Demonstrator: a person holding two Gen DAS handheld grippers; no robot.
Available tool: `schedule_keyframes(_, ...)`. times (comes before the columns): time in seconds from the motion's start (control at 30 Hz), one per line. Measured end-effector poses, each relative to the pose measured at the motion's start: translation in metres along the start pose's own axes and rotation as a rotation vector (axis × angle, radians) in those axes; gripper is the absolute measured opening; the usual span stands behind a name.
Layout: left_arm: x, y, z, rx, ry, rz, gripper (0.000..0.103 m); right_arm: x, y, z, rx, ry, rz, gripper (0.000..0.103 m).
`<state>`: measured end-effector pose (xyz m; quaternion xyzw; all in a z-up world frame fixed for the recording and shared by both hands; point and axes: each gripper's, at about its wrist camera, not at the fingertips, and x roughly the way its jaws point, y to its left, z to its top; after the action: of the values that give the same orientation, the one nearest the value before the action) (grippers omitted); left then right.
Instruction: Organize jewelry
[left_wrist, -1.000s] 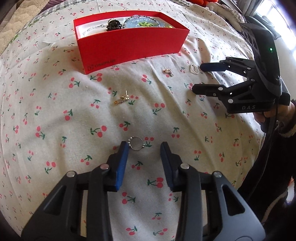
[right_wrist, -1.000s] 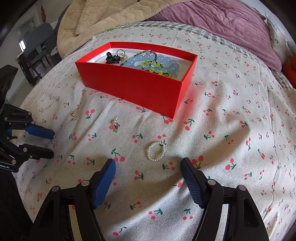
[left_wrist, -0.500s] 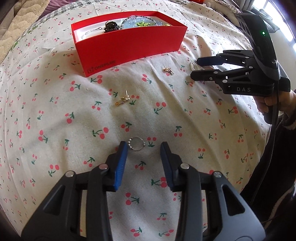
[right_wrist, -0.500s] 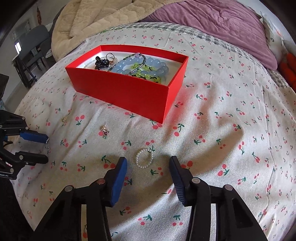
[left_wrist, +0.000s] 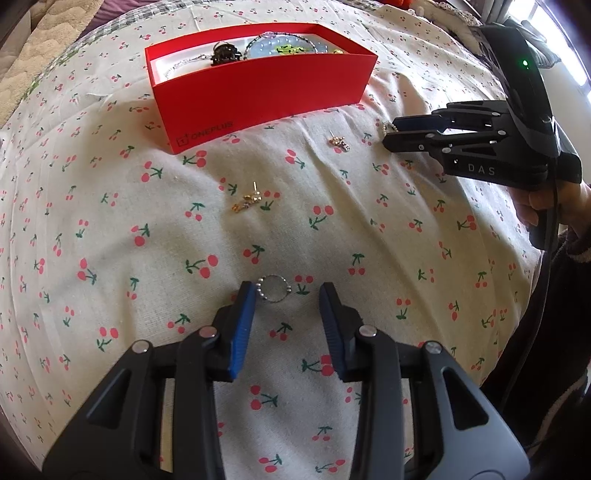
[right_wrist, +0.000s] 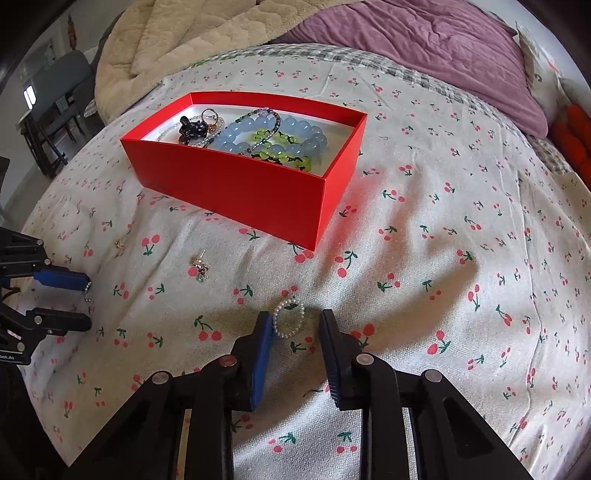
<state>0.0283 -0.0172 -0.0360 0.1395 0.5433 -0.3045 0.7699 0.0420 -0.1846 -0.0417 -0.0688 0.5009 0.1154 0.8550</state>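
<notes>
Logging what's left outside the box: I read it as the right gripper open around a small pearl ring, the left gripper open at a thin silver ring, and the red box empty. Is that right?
Not quite: the red box is not empty. The right wrist view shows a blue bead bracelet, green beads and other pieces inside. The rest holds: the right gripper is open around the pearl ring, and the left gripper is open at the silver ring.

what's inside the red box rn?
Red box holds a blue bead bracelet, green beads, a black piece and a ring; its near wall hides the floor.
</notes>
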Motion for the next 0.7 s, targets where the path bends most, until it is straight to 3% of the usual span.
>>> schedule_keyframes(0.27,0.000,-0.001,0.001,0.004,-0.006,0.027,0.028,-0.003,0.000,0.000,0.012,0.006,0.017,0.009)
schedule_keyframes(0.6,-0.004,-0.003,0.000,0.004,-0.011,0.026,0.017,-0.011,0.006,0.001,0.016,0.008,0.069,0.005)
schedule_keyframes(0.7,-0.006,-0.001,-0.001,-0.001,-0.012,0.020,0.009,-0.014,0.010,0.001,0.007,0.002,0.078,0.005)
